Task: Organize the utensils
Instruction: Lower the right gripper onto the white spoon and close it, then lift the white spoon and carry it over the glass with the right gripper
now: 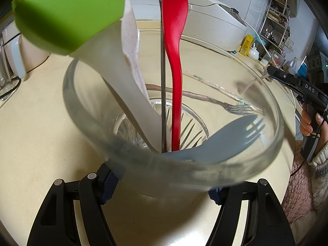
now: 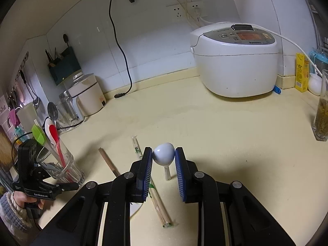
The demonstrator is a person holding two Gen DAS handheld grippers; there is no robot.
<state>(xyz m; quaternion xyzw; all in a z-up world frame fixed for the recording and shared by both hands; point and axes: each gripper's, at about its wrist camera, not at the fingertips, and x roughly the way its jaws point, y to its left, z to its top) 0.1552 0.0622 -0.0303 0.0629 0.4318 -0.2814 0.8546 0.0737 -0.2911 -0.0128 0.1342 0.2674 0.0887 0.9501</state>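
Note:
In the left wrist view a clear glass cup [image 1: 205, 176] fills the frame, and my left gripper [image 1: 162, 188] is shut on its wall. Standing in it are a green-headed brush [image 1: 69, 14], a red spatula [image 1: 174, 41], a thin metal handle [image 1: 163, 82] and a grey-blue spork [image 1: 229, 135]. In the right wrist view my right gripper [image 2: 164, 160] is shut on the bowl of a white spoon [image 2: 164, 153], its handle hanging down above the counter. The cup [image 2: 61, 164] and left gripper [image 2: 61, 182] stand far left. Wrapped chopsticks [image 2: 155, 201] and a wooden stick [image 2: 108, 162] lie on the counter.
A white rice cooker [image 2: 235, 61] sits at the back right beside a yellow carton [image 2: 301, 73]. A tall glass [image 2: 321, 119] stands at the right edge. A cream appliance [image 2: 88, 96] and a black cable [image 2: 123, 61] are at the back left. A metal fork [image 1: 235, 107] lies behind the cup.

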